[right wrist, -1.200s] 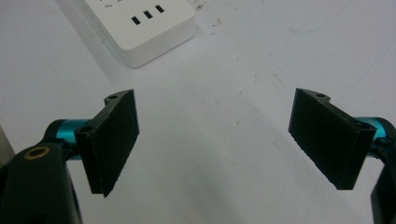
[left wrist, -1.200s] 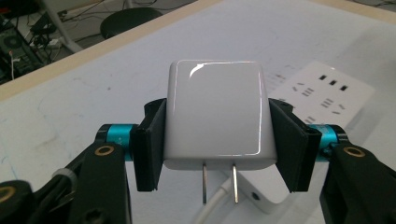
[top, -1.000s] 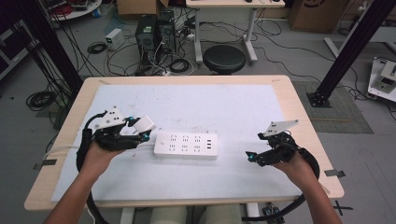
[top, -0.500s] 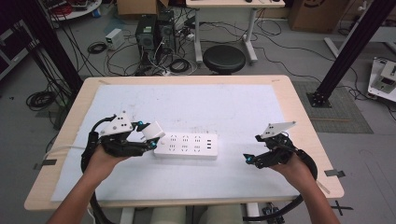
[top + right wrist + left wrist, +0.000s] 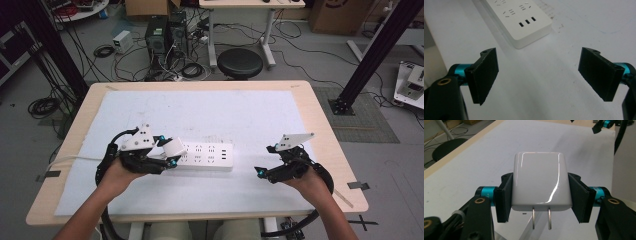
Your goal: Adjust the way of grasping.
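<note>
A white plug adapter with two metal prongs pointing down sits clamped between both pads of my left gripper. In the high view that gripper holds the adapter just over the left end of a white power strip lying on the white mat. My right gripper hovers to the right of the strip, jaws wide apart and empty. In the right gripper view the strip's end, with three small ports, lies ahead of the open gripper.
A white mat covers most of the wooden table. A white cable runs off the table's left side. Behind the table are a black stool, computer cases and tangled cables on the floor.
My left gripper has carried the adapter rightward, from beside the strip's left end to over it. The right gripper has stayed where it was.
</note>
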### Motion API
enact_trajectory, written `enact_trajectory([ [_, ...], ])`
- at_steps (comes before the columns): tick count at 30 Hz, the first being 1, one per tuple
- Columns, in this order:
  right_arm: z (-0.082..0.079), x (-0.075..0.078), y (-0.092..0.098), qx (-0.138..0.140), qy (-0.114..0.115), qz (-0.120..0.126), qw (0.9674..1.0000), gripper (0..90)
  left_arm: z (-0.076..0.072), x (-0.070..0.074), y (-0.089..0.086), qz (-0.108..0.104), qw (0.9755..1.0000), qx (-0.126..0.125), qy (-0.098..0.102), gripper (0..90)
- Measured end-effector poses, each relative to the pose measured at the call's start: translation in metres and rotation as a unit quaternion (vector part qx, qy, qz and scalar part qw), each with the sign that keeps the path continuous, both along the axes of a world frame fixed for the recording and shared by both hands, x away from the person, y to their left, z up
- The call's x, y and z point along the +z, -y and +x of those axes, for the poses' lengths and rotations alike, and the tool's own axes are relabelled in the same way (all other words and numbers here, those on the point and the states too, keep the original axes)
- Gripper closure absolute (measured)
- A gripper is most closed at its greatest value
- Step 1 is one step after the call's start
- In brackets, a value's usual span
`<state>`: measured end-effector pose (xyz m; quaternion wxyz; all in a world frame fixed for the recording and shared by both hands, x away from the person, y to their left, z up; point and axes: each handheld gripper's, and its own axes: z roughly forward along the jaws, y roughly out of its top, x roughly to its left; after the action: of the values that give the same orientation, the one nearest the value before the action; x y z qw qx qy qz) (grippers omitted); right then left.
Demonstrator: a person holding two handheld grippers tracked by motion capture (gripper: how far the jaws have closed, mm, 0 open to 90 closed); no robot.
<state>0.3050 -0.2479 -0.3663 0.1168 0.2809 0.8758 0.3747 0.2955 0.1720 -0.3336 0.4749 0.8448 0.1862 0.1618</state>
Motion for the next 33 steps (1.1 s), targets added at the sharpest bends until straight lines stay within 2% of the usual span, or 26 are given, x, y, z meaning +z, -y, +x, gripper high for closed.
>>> enact_trajectory([
  [2,-0.001,0.000,-0.002,-0.001,-0.002,0.012,0.9999,16.7,-0.001,-0.003,0.007,0.017,0.9996,-0.023,0.004,42.3],
  [7,-0.004,0.001,-0.008,0.005,-0.001,0.021,0.9998,16.8,-0.002,-0.008,0.015,0.015,0.9991,-0.039,0.000,42.3],
  [13,-0.009,0.005,-0.016,0.019,-0.004,0.033,0.9993,20.1,-0.004,-0.013,0.025,0.025,0.9976,-0.065,-0.001,42.3],
  [19,-0.010,0.007,-0.024,0.023,-0.012,0.046,0.9986,20.1,-0.008,-0.014,0.035,0.032,0.9957,-0.087,0.006,42.3],
  [24,-0.011,0.008,-0.032,0.031,-0.027,0.057,0.9975,20.1,-0.014,-0.016,0.047,0.045,0.9922,-0.115,0.015,42.3],
  [26,-0.011,0.008,-0.036,0.034,-0.033,0.063,0.9969,20.1,-0.016,-0.017,0.051,0.051,0.9902,-0.127,0.025,42.3],
  [27,-0.011,0.008,-0.036,0.034,-0.033,0.063,0.9969,20.1,-0.016,-0.017,0.051,0.051,0.9902,-0.127,0.025,42.3],
  [28,-0.011,0.008,-0.040,0.037,-0.046,0.074,0.9955,20.2,-0.018,-0.019,0.057,0.059,0.9877,-0.141,0.034,42.3],
  [30,-0.011,0.008,-0.041,0.037,-0.052,0.082,0.9945,20.3,-0.020,-0.022,0.061,0.061,0.9866,-0.147,0.036,42.3],
  [33,-0.010,0.007,-0.043,0.033,-0.073,0.106,0.9912,20.4,-0.021,-0.025,0.065,0.063,0.9856,-0.153,0.036,42.3],
])
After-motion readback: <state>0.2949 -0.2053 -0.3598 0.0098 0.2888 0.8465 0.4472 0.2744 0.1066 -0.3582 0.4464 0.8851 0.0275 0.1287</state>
